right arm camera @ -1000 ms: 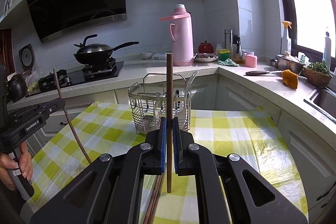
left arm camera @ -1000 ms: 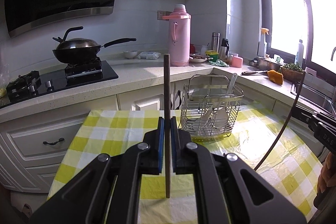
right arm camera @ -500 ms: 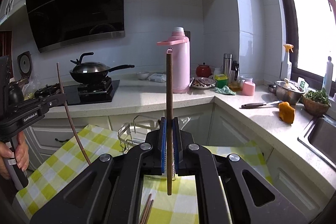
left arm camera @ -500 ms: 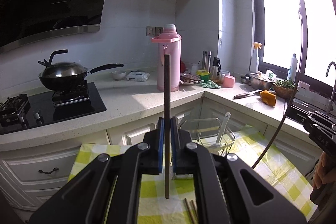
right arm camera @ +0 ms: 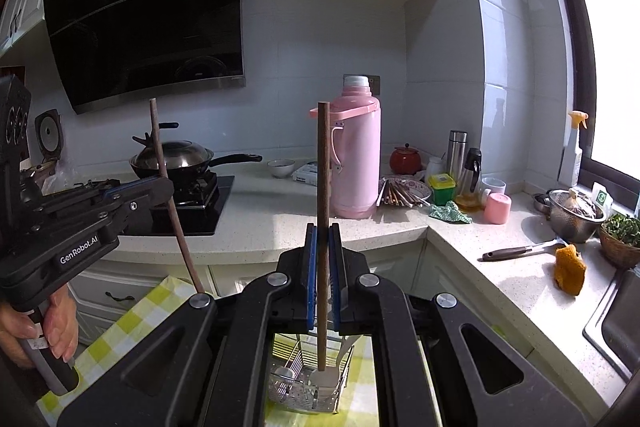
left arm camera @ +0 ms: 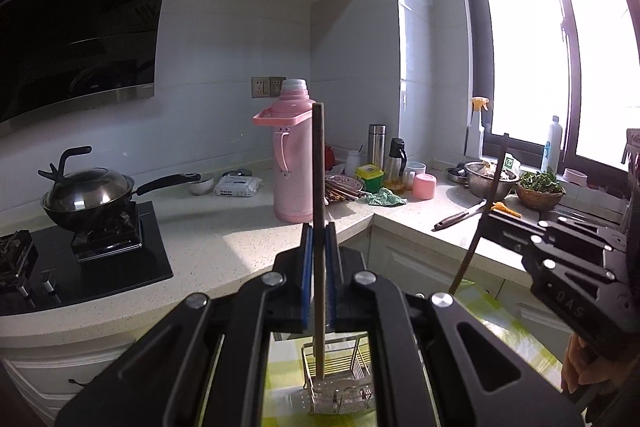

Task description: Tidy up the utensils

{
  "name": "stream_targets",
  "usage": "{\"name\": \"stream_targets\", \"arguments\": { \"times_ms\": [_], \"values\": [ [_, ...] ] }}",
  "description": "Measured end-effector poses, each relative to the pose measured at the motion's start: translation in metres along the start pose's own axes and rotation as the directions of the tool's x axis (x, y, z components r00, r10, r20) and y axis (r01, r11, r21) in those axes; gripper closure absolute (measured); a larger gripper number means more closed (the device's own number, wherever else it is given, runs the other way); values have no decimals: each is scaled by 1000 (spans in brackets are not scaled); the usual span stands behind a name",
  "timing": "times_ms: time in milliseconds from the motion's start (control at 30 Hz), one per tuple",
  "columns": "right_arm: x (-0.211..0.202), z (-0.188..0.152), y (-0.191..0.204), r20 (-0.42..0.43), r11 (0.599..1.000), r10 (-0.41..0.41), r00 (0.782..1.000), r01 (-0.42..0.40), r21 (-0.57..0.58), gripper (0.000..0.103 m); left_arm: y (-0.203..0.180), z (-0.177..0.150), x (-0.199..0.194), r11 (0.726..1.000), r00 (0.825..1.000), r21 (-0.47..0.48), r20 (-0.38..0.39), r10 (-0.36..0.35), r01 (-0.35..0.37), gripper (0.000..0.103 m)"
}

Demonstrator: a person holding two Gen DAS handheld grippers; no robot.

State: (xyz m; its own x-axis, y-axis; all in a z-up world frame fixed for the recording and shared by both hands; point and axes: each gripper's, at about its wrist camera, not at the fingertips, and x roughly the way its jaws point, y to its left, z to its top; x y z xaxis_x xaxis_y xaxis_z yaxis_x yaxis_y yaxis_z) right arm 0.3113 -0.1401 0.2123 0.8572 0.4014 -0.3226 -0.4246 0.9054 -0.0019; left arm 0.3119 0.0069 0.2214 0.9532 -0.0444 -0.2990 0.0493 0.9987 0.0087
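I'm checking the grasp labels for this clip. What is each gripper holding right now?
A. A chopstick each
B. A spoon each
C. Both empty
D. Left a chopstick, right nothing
A: the left gripper is shut on one upright brown chopstick, and the right gripper clamps another chopstick above the wire rack.

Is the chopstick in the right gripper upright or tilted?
Upright. In the right wrist view the chopstick stands vertical between the shut jaws of the right gripper.
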Motion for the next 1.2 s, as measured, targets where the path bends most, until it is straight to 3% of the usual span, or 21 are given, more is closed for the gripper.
{"name": "stream_targets", "arguments": {
  "times_ms": [100, 300, 567, 700, 1000, 1067, 1133, 1200],
  "values": [
    [17, -5, 3, -20, 1000, 19, 1000, -19, 10, 97, 1, -2, 19, 1000, 1000, -14, -16, -8, 8, 97],
    [54, -29, 13, -95, 998, 55, 994, -53, 19, 97, 2, -36, 63, 999, 995, -41, -97, -32, 28, 97],
    [103, -68, 11, -251, 995, 89, 964, -74, 69, 97, 11, -77, 105, 999, 975, -40, -218, -34, 26, 97],
    [120, -82, 7, -289, 992, 100, 952, -74, 100, 97, 16, -88, 120, 999, 968, -41, -249, -30, 20, 97],
    [135, -92, -5, -303, 988, 77, 950, -33, 148, 94, 23, -103, 136, 999, 959, -47, -284, -6, -8, 97],
    [136, -94, -9, -305, 987, 72, 950, -23, 159, 90, 26, -103, 135, 998, 958, -58, -285, -11, -6, 92],
    [134, -94, -11, -296, 987, 68, 953, -21, 160, 89, 28, -102, 134, 998, 961, -63, -277, -1, -17, 73],
    [132, -94, -15, -287, 985, 67, 956, -19, 169, 83, 31, -102, 131, 997, 964, -74, -268, -1, -20, 71]
  ]
}}
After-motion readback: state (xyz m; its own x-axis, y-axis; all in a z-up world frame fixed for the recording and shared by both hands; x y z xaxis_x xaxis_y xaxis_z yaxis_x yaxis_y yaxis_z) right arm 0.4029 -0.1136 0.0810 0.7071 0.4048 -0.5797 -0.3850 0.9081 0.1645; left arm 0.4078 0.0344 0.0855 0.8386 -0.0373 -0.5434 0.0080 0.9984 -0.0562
